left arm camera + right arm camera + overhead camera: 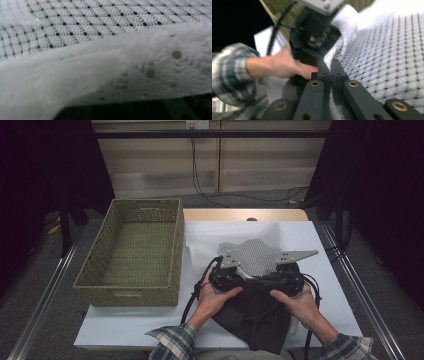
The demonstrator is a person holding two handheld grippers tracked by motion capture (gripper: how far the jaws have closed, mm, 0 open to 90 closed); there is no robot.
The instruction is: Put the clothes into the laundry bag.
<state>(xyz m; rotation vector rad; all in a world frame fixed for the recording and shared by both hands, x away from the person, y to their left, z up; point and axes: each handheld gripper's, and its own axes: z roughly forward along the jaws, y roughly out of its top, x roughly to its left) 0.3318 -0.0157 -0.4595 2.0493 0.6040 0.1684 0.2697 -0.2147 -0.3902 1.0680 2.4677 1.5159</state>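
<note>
A white cloth with black dots (pixel 252 255) lies on the white table (pixel 125 325), its near part joined to dark fabric (pixel 255 315). My left gripper (pixel 231 270) is at the cloth's near left edge. In the right gripper view that gripper (pixel 314 37) has the cloth's edge drawn up into it. In the left gripper view the dotted cloth (pixel 100 22) lies right against the camera and hides the jaws. My right gripper (pixel 284 271) is at the near right edge. Its jaws (pixel 331 71) are shut flat on a fold of the cloth (pixel 382 60).
A green wicker basket (pixel 177 250) stands with nothing in it on the table's left half, close beside the cloth. Crumpled white paper (pixel 210 240) lies under the cloth's far side. The person's plaid sleeves (pixel 172 342) come in at the near edge.
</note>
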